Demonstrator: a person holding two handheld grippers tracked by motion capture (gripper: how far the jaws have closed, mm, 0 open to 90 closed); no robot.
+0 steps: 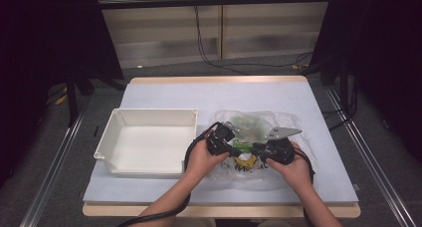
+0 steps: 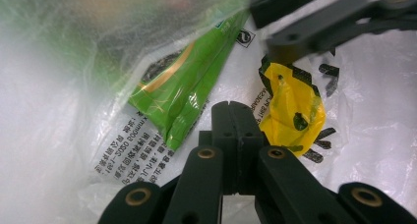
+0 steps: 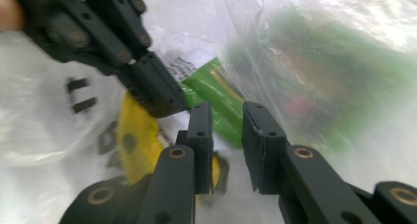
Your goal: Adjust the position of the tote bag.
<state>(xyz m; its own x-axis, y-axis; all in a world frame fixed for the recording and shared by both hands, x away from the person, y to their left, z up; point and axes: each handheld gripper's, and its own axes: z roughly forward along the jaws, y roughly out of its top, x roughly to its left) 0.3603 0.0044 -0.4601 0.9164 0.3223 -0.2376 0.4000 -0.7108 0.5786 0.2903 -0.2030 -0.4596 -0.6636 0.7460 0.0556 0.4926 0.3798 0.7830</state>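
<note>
Green packet (image 2: 184, 94) lies inside the clear bag (image 1: 278, 120) near the bench's (image 1: 164, 90) front edge, long axis slanting; left hand-held gripper (image 2: 230, 106) pinched closed, right hand-held gripper (image 3: 227, 117) narrowly parted, holding nothing.

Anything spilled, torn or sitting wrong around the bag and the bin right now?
Nothing spilled or visibly torn. The clear plastic bag lies crumpled on the mat, with the green packet poking from its mouth. The white bin sits square and empty beside it.

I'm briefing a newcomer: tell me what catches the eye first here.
The crumpled clear plastic bag right of centre on the table, where both grippers meet over a green packet and a yellow print. Left of it stands an empty white tray. The left gripper is shut, the right gripper slightly open.
</note>
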